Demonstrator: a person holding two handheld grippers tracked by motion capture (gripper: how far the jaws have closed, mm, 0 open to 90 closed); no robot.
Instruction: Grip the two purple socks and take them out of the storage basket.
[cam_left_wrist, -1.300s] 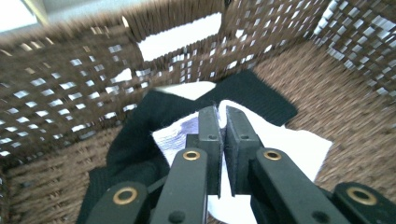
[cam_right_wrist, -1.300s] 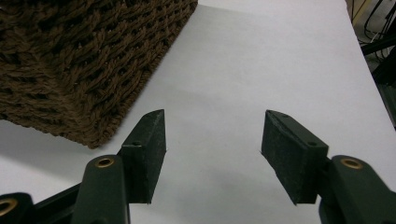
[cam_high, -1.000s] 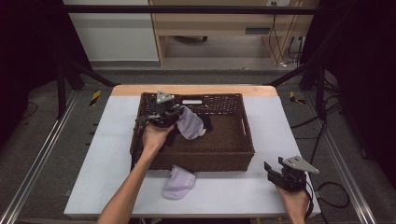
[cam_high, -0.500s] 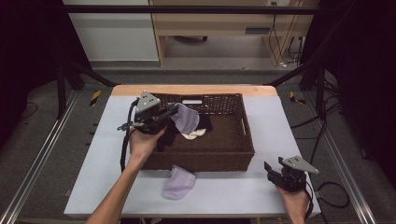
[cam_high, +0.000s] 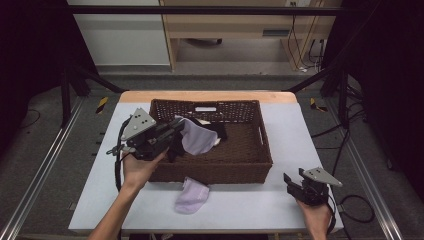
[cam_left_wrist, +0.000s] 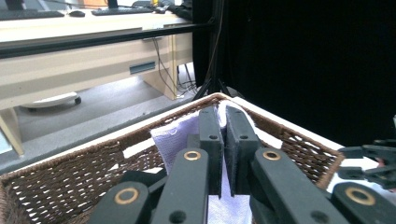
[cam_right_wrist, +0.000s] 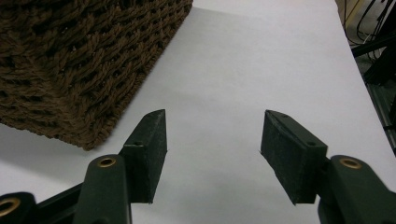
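In the high view the lifted sock hides part of the dark items in the basket; their kind is unclear. The bottom edge cuts off both forearms.

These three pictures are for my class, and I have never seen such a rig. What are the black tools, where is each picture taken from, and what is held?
A person holds a hand-operated two-jaw gripper in each hand. The high view looks down on a white table from above. The other two pictures come from cameras riding on the grippers.

The left gripper is shut on a lilac cloth, lifted over a brown wicker basket. A second lilac cloth lies on the table before the basket. The right gripper is open, holding nothing, at the table's near right corner.
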